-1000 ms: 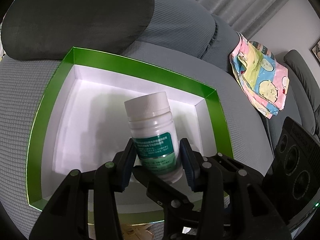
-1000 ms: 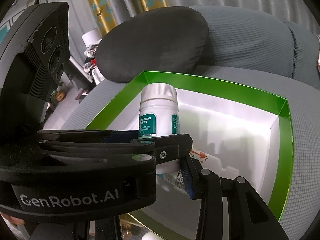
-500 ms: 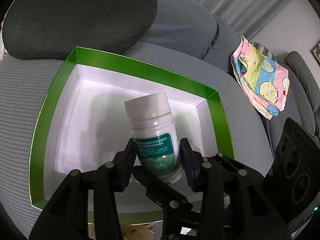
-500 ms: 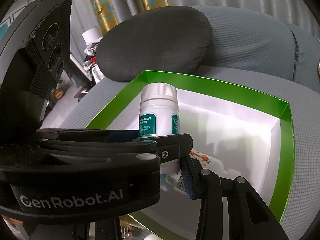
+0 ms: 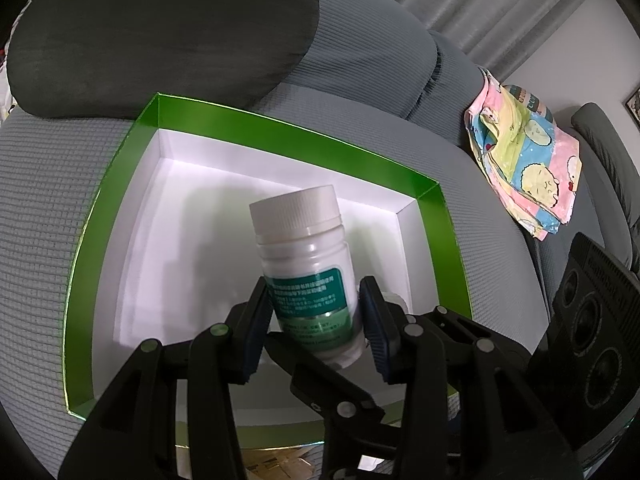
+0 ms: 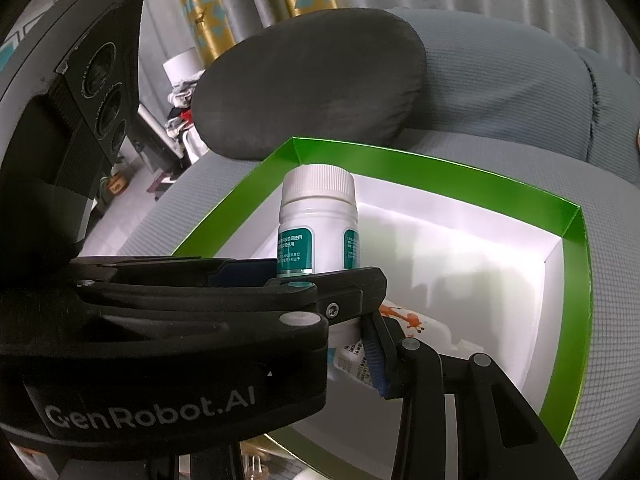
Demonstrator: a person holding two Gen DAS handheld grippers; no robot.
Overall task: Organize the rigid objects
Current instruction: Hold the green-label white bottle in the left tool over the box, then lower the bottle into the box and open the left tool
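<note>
A white pill bottle (image 5: 306, 268) with a ribbed white cap and a teal label is being held by the left gripper (image 5: 316, 320) at the centre of the left wrist frame. The two blue-padded fingers (image 5: 374, 330) are being pressed against the lower sides of the bottle, so the claw is clamped on it. The bottle is being kept roughly upright, with the cap tilted slightly toward the upper left of the frame, above the white floor of a green-rimmed box (image 5: 288, 138).

In the right wrist frame the same bottle (image 6: 318, 220) is being shown at centre, with the left gripper (image 6: 304, 280) crossing the lower left of the frame. Contact between the bottle base and the box floor cannot be confirmed.

The right gripper (image 6: 360, 344) is being seen only in part: one blue-padded finger (image 6: 372, 354) is visible at lower centre, while the other is hidden behind the left gripper body. Whether this claw is apart or together cannot be told.

A small white package with orange print (image 6: 416, 326) is lying on the box floor (image 6: 460, 272) at lower centre right. The box is being supported on a grey sofa seat (image 5: 48, 184). A dark cushion (image 5: 160, 36) is resting at the upper left, behind the box. A patterned cloth (image 5: 524, 160) is draped at the right edge.
</note>
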